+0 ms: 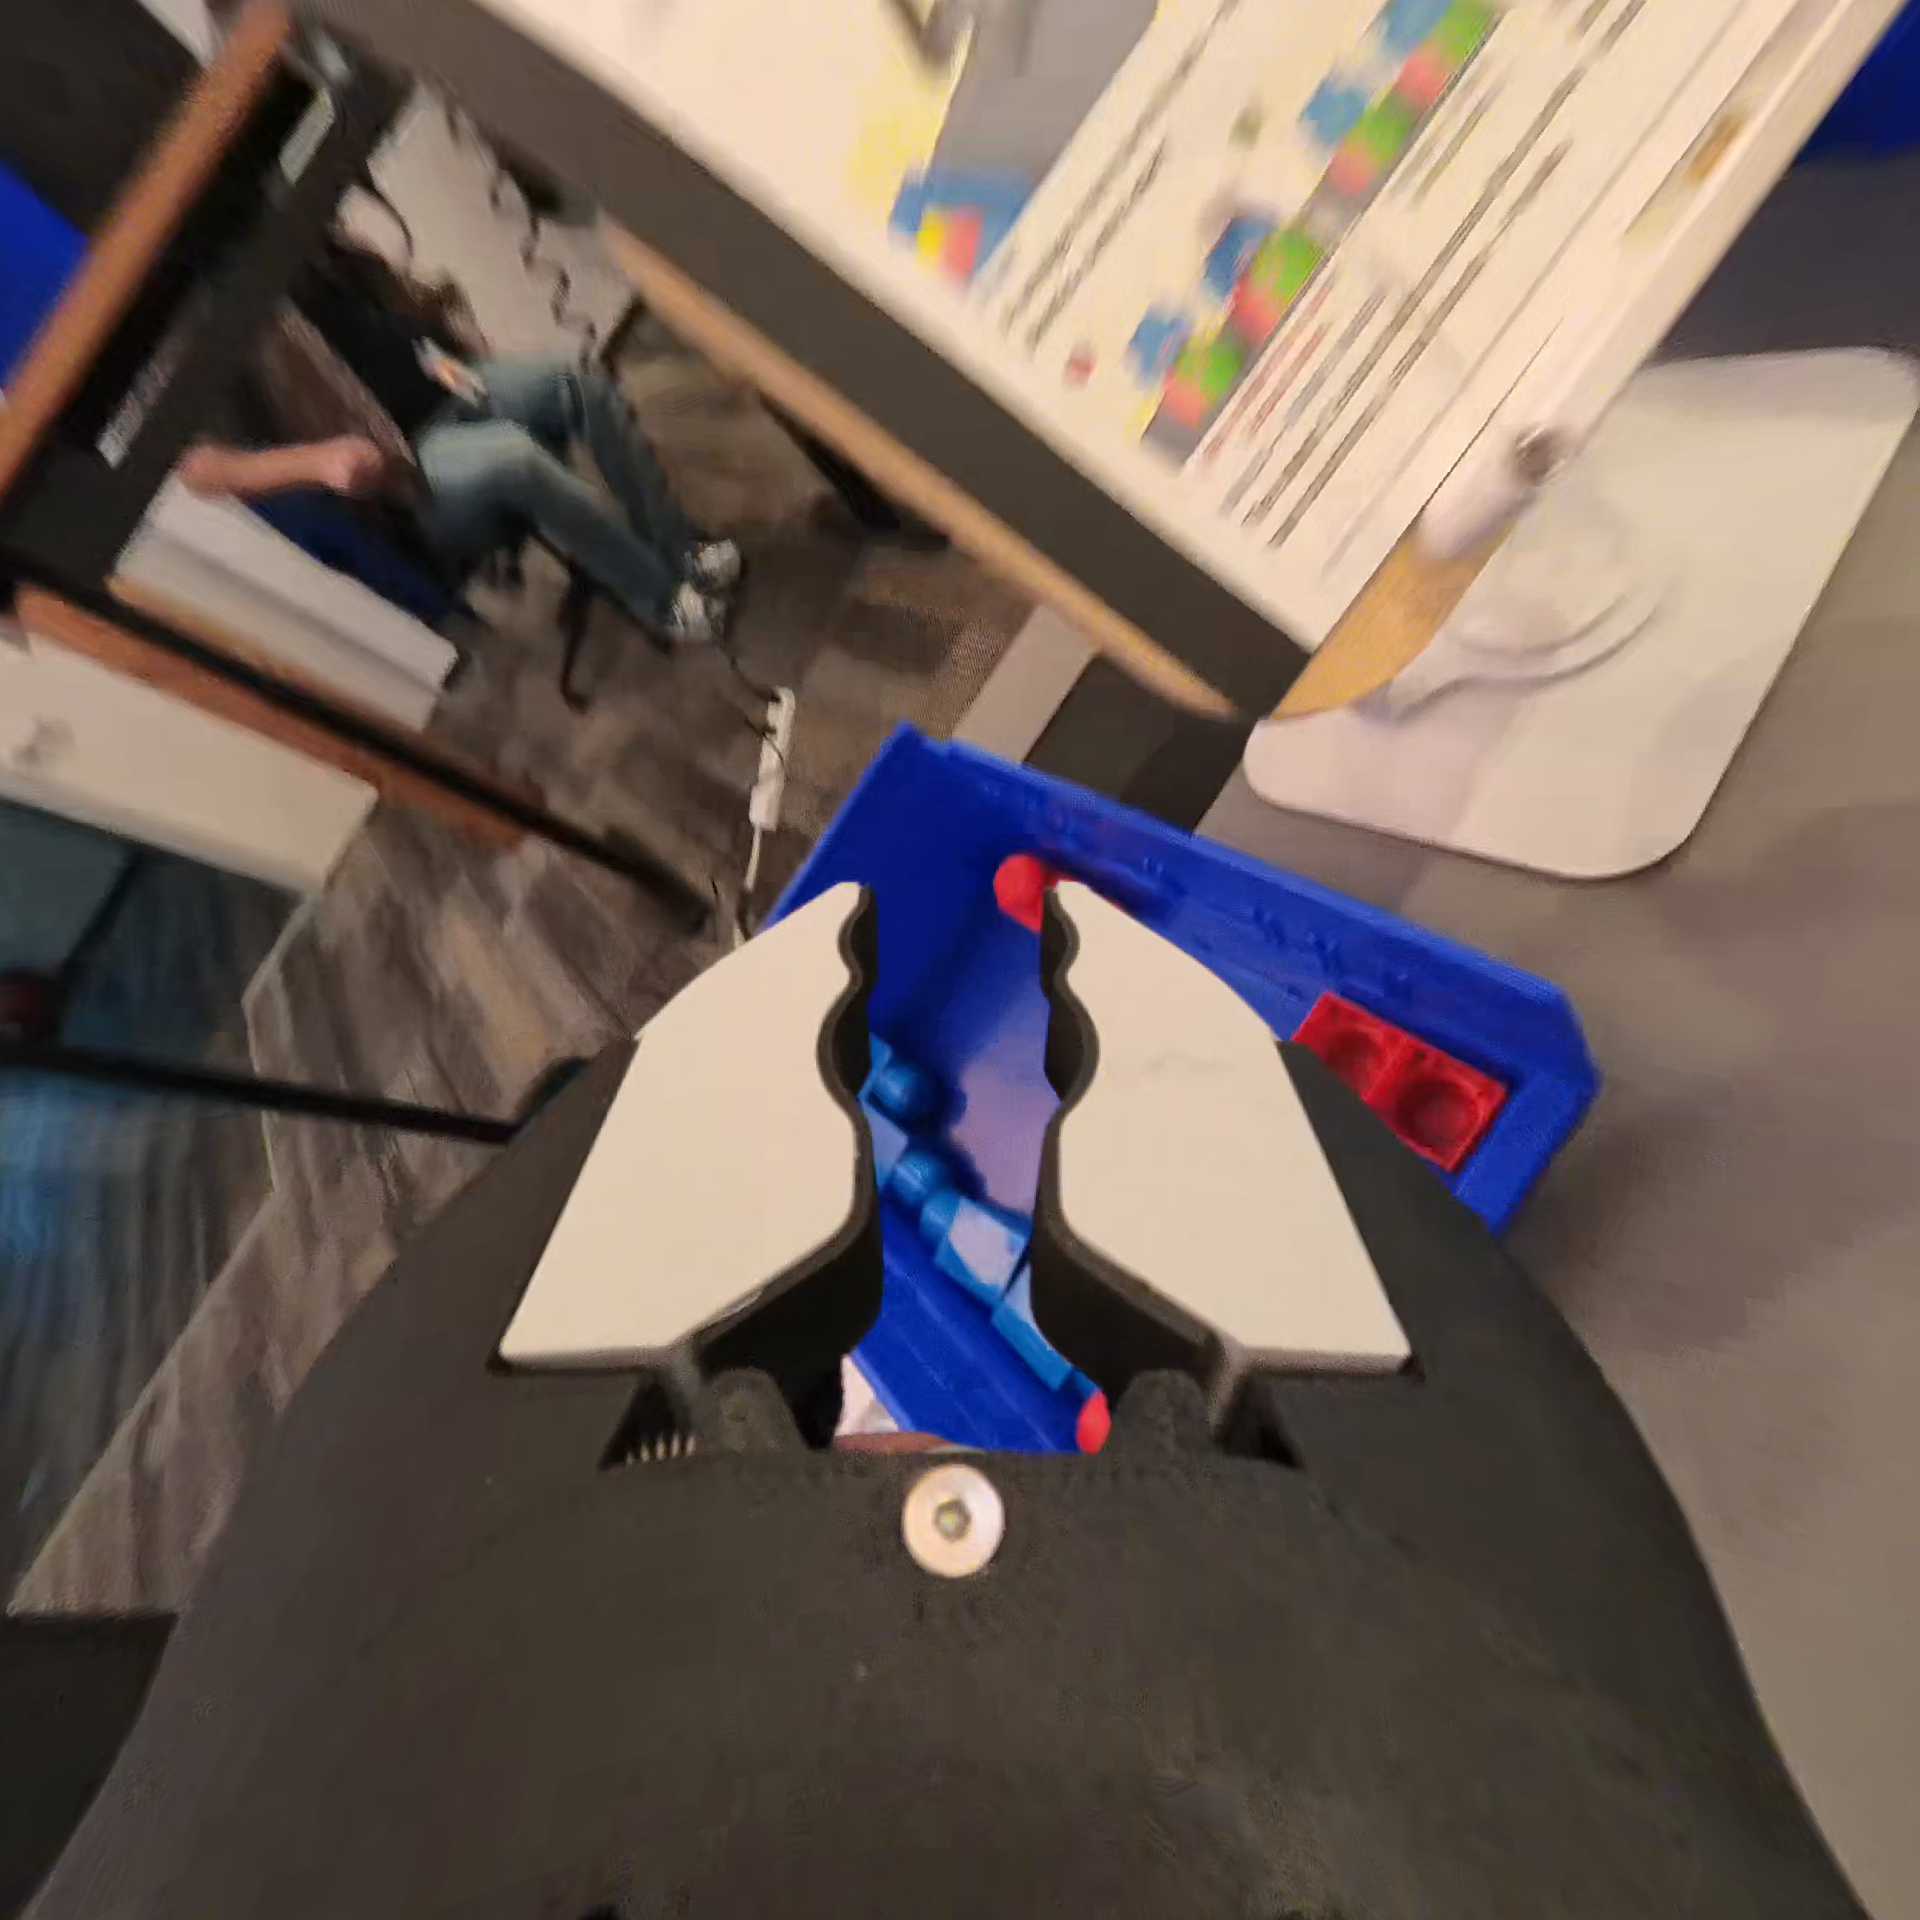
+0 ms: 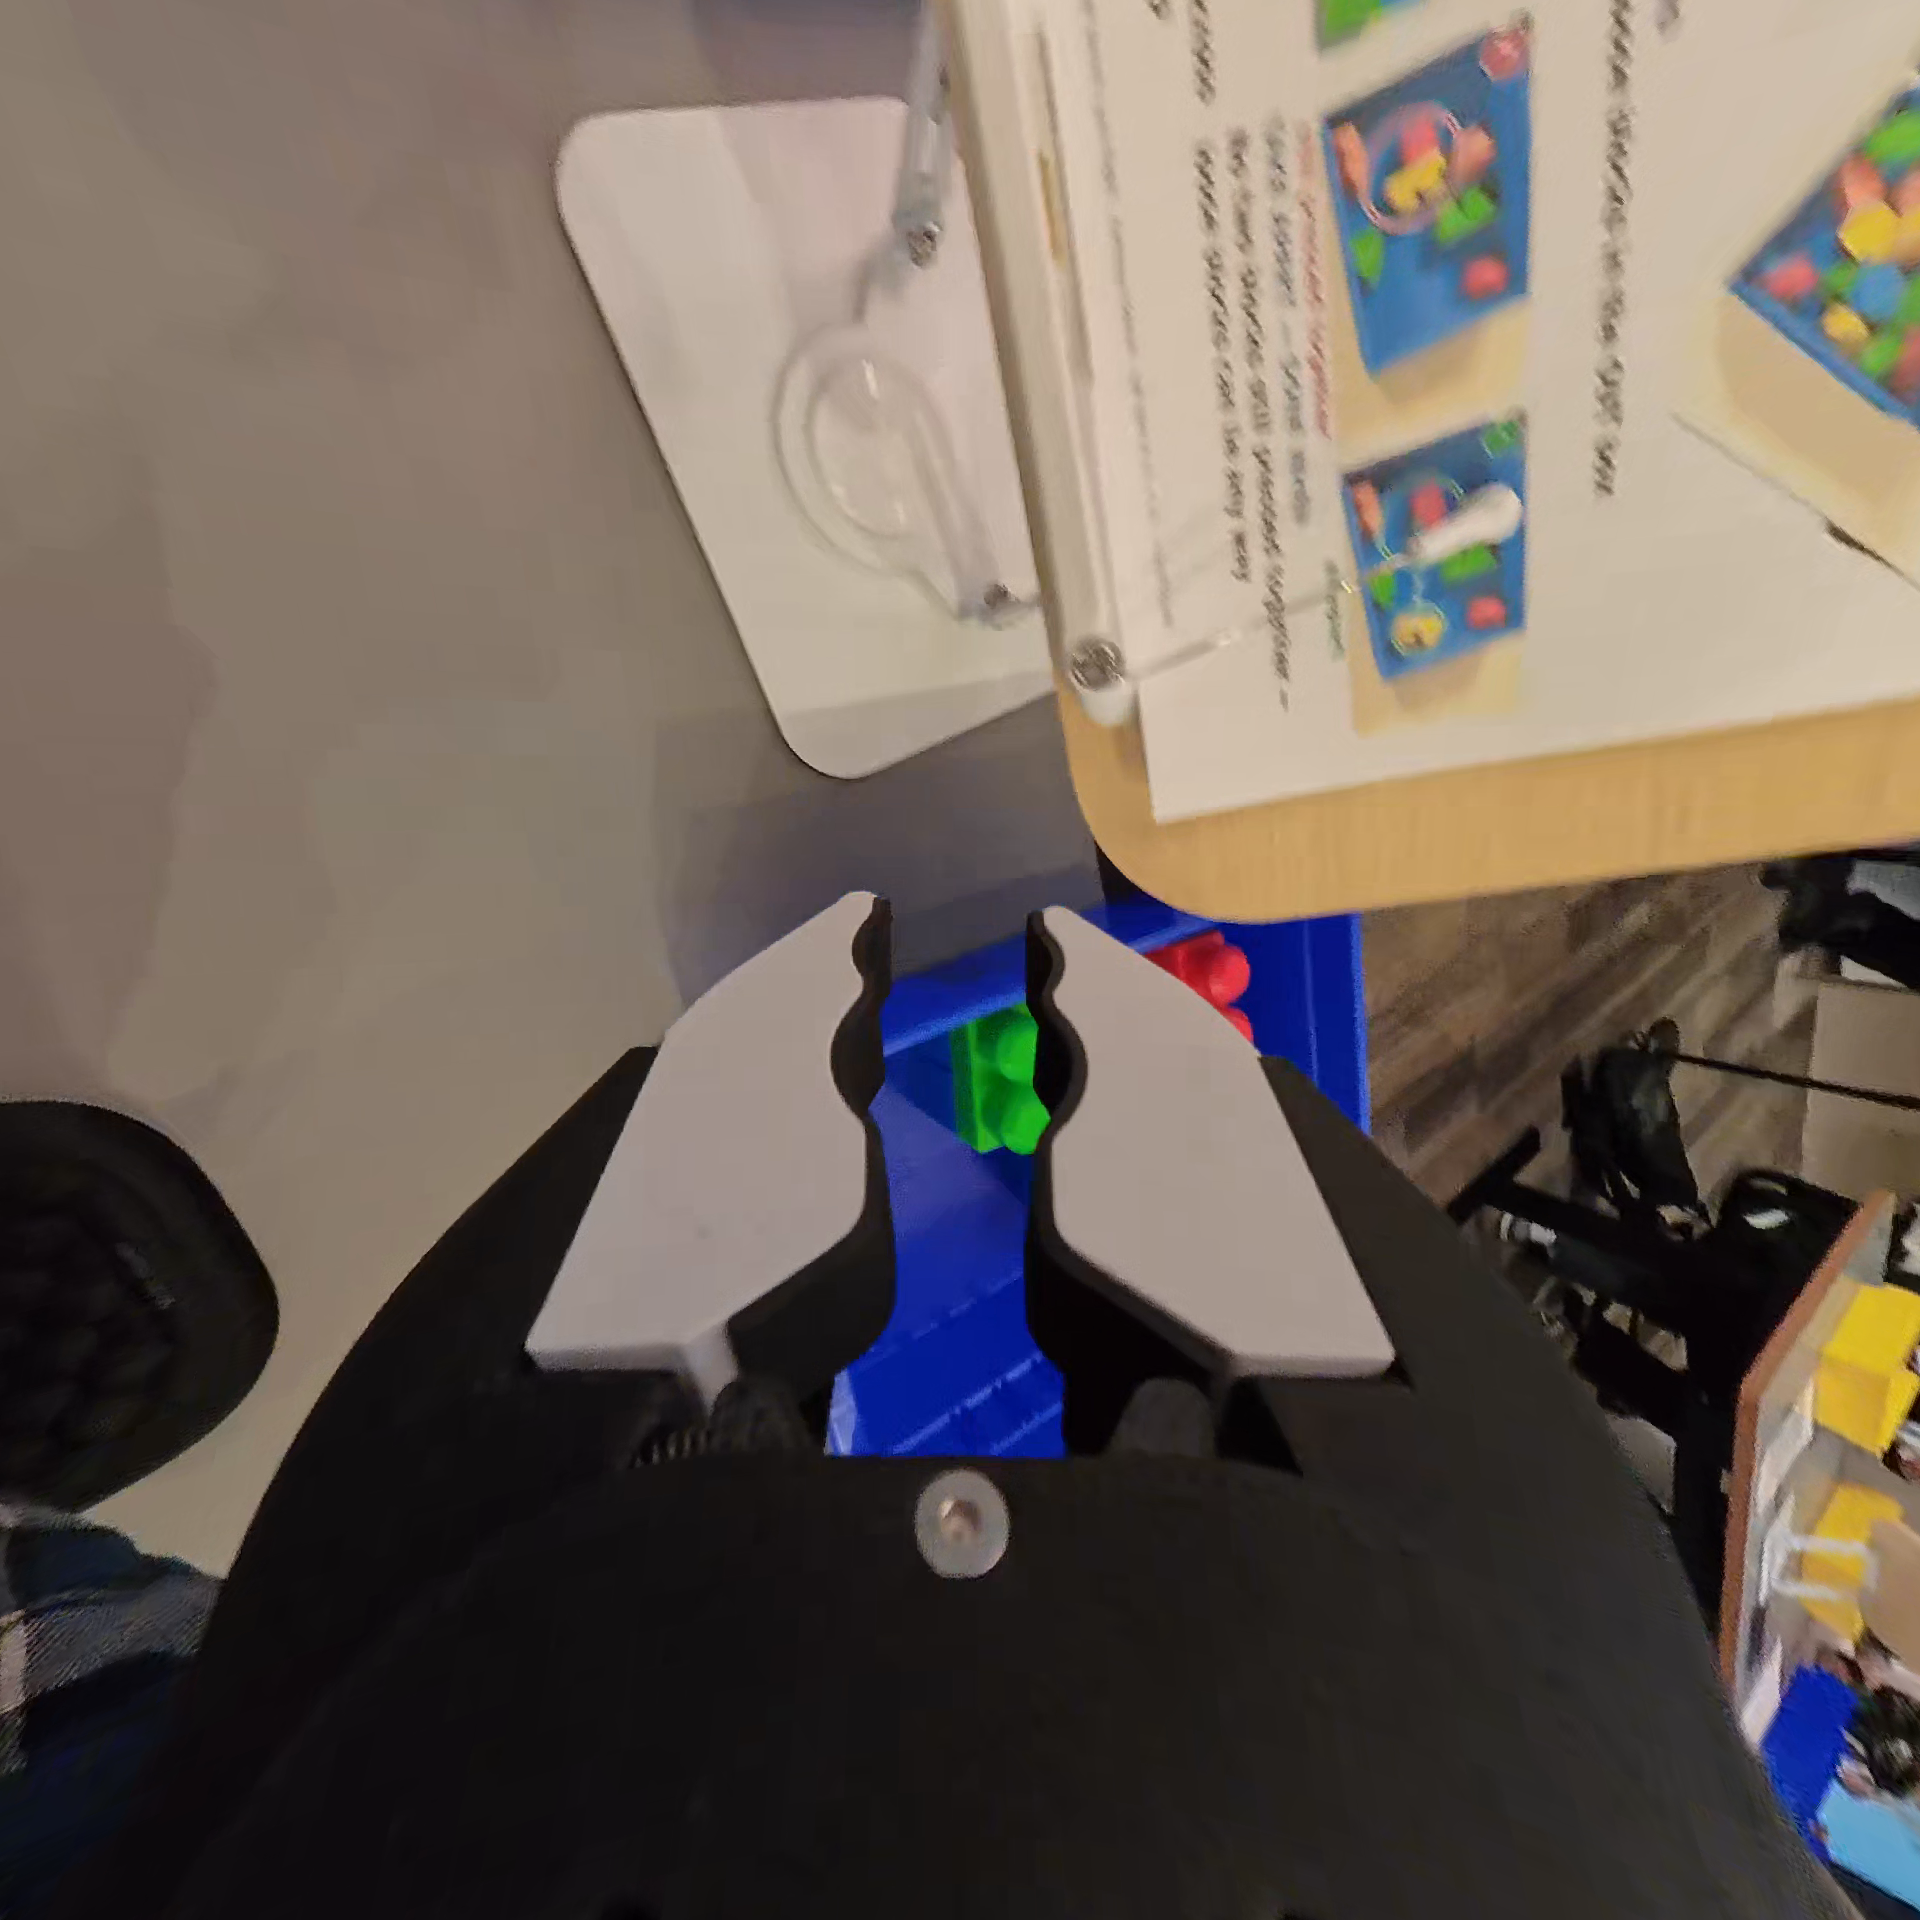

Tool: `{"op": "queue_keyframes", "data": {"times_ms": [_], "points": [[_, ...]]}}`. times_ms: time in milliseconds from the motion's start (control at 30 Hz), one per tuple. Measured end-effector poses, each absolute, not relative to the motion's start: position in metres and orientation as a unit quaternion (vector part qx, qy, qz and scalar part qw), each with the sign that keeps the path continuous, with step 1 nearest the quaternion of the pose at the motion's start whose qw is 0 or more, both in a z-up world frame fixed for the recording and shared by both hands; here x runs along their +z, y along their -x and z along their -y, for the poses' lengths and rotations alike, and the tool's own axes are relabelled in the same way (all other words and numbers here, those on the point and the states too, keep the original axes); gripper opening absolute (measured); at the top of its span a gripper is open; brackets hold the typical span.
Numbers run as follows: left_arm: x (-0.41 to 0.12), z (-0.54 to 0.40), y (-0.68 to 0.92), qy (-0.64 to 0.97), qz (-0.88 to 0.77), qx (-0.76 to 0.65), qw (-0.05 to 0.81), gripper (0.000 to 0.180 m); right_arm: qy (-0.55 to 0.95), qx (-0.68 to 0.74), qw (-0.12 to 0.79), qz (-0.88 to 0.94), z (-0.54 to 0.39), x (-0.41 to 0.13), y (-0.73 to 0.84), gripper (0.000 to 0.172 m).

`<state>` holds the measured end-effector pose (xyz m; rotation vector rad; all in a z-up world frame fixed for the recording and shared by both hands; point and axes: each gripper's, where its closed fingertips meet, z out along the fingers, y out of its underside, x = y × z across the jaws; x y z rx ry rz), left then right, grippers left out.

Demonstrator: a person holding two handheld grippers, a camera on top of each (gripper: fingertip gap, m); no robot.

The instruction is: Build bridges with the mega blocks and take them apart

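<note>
In the left wrist view my left gripper (image 1: 956, 899) is open and empty, and hovers over a blue tray (image 1: 1351, 956) on the grey table. In the tray lie light blue blocks (image 1: 935, 1195), seen through the gap between my fingers, and a red block (image 1: 1403, 1081) in the right corner. A red stud (image 1: 1018, 883) shows by the right fingertip, apart from the pads. In the right wrist view my right gripper (image 2: 958, 920) is open and empty above a blue tray (image 2: 1320, 997). A green block (image 2: 997, 1081) and a red block (image 2: 1210, 971) lie in it, below the fingers.
A wooden board with picture sheets (image 1: 1299, 260) stands on a white base plate (image 1: 1558, 675) behind the tray; it also shows in the right wrist view (image 2: 1455, 416). A person sits far off (image 1: 499, 447). A black object (image 2: 104, 1299) lies at the left. A shelf with coloured items (image 2: 1849, 1455) is at the right. Some 40 centimetres of space lies between my two pairs of fingers.
</note>
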<state>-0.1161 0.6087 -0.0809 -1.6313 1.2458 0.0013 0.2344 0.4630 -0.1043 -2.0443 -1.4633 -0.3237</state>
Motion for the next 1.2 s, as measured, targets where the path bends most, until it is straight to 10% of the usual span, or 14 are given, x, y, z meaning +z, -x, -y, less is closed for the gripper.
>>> {"op": "queue_keyframes", "data": {"times_ms": [33,500,1200], "points": [[-0.092,-0.617,0.123,0.7,-0.509,-0.005,0.502,0.03,0.768,-0.115,0.296,0.557,-0.462,-0.108,-0.227,0.024],[-0.238,-0.732,0.145,0.852,-0.393,0.073,0.337,0.073,0.745,-0.068,0.272,0.605,-0.46,-0.136,-0.199,0.018],[-0.297,-0.797,0.186,0.908,-0.282,0.174,0.255,0.068,0.746,-0.055,0.289,0.598,-0.452,-0.124,-0.214,0.013]]}}
